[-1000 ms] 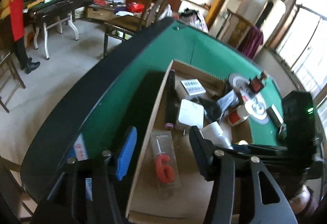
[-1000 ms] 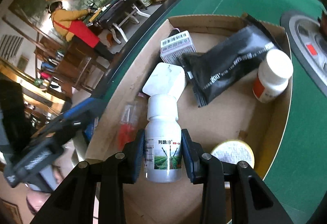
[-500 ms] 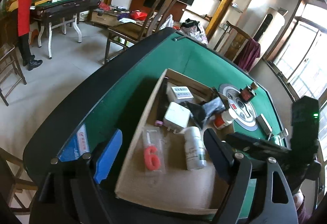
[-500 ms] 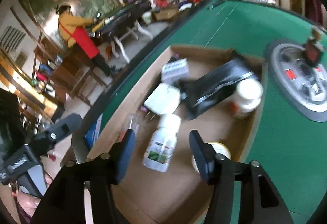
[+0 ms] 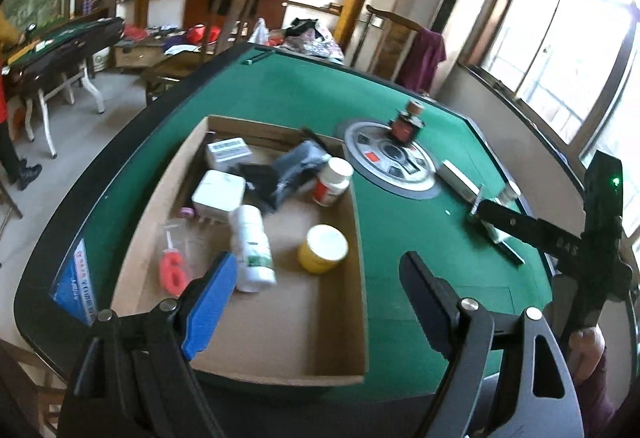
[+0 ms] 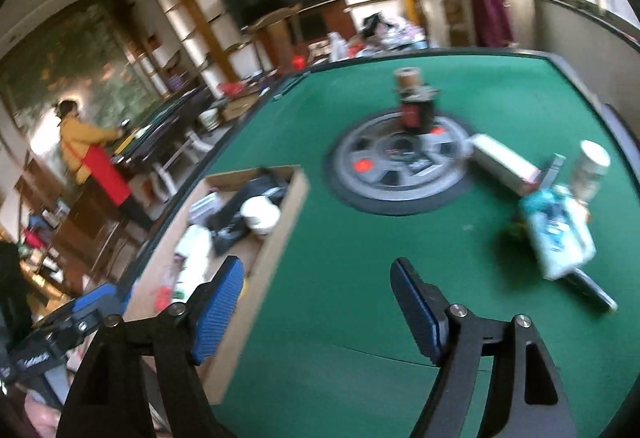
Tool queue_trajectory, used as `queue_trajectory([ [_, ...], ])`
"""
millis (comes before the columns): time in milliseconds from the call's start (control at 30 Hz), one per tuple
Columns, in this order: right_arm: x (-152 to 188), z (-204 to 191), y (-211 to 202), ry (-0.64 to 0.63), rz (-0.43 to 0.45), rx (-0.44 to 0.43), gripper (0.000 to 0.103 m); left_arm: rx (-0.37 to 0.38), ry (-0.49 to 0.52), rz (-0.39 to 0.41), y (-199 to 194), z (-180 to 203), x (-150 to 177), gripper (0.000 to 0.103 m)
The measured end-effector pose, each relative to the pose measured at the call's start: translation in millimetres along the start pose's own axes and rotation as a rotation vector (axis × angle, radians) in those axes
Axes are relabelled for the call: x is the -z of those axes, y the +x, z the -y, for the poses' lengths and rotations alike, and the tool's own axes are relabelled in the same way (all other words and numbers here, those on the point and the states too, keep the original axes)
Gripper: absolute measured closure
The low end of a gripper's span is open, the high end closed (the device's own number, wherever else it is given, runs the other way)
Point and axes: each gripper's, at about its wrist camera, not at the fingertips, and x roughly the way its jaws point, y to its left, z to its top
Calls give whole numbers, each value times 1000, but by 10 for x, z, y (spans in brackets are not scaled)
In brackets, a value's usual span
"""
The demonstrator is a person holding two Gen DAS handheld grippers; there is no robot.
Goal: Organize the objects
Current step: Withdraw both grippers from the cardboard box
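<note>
A shallow cardboard box (image 5: 356,222) lies on the green table (image 5: 420,238). In it lie a white bottle with a green label (image 5: 253,250), a yellow jar (image 5: 322,248), a red "6" candle (image 5: 173,270), a white adapter (image 5: 218,191), a black pouch (image 5: 288,174) and a red-labelled white bottle (image 5: 330,183). My left gripper (image 5: 316,298) is open and empty above the box's near end. My right gripper (image 6: 318,312) is open and empty over bare felt right of the box (image 6: 280,222). Loose items lie at the right: a blue-white pack (image 6: 560,234), a white jar (image 6: 592,170) and a silver box (image 6: 502,166).
A round grey hub (image 6: 400,166) in the table's middle carries a dark red item (image 6: 416,106). The black table rim (image 5: 92,174) curves along the left. Chairs, another table and a person in yellow (image 6: 88,154) stand beyond it.
My right gripper let go of the white green-labelled bottle, which now lies in the box, then pulled back and swung right over the felt. My left gripper rose and drew back.
</note>
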Motion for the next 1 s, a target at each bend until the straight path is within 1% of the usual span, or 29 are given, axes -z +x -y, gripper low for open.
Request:
queue_trajectory([
  [100, -13, 126, -46, 19, 19, 18, 22, 12, 16, 6, -46, 88, 33, 20],
  [200, -65, 220, -86, 29, 57, 54, 22, -14, 68, 20, -82, 169, 96, 16],
  [267, -73, 280, -100, 43, 73, 67, 22, -24, 94, 21, -37, 181, 115, 16],
  [333, -96, 321, -66, 35, 80, 84, 22, -33, 89, 10, 51, 156, 103, 16],
  [400, -133, 361, -31, 23, 88, 113, 22, -30, 61, -11, 152, 116, 72, 16],
  [433, -146, 385, -22, 22, 98, 122, 22, -25, 49, -26, 228, 101, 51, 16],
  [500, -182, 426, -45, 27, 129, 142, 22, -39, 57, -46, 308, 113, 37, 16],
  [567, -221, 460, -66, 16, 159, 159, 21, -62, 108, -49, 392, 172, 14, 16],
  [600, -247, 477, -74, 0, 180, 183, 20, -73, 131, -46, 416, 194, 20, 16],
  [633, -262, 488, -71, -10, 192, 202, 18, -96, 170, -41, 444, 238, 27, 16],
  [700, -327, 536, -40, -22, 208, 241, 17, -130, 232, -33, 486, 299, 38, 16],
  [733, -366, 577, -18, -16, 212, 245, 17, -158, 272, -35, 525, 331, 46, 21],
  [767, -391, 613, 2, -6, 214, 247, 17, -179, 294, -40, 548, 343, 46, 35],
  [800, -409, 656, 22, 9, 217, 251, 17, -191, 313, -51, 569, 344, 45, 50],
  [900, -407, 757, 66, 35, 220, 260, 17, -189, 350, -93, 597, 287, 75, 66],
  [933, -397, 801, 84, 44, 221, 266, 16, -192, 367, -108, 599, 258, 98, 69],
  [1000, -364, 895, 127, 64, 216, 273, 15, -176, 381, -138, 614, 235, 128, 69],
])
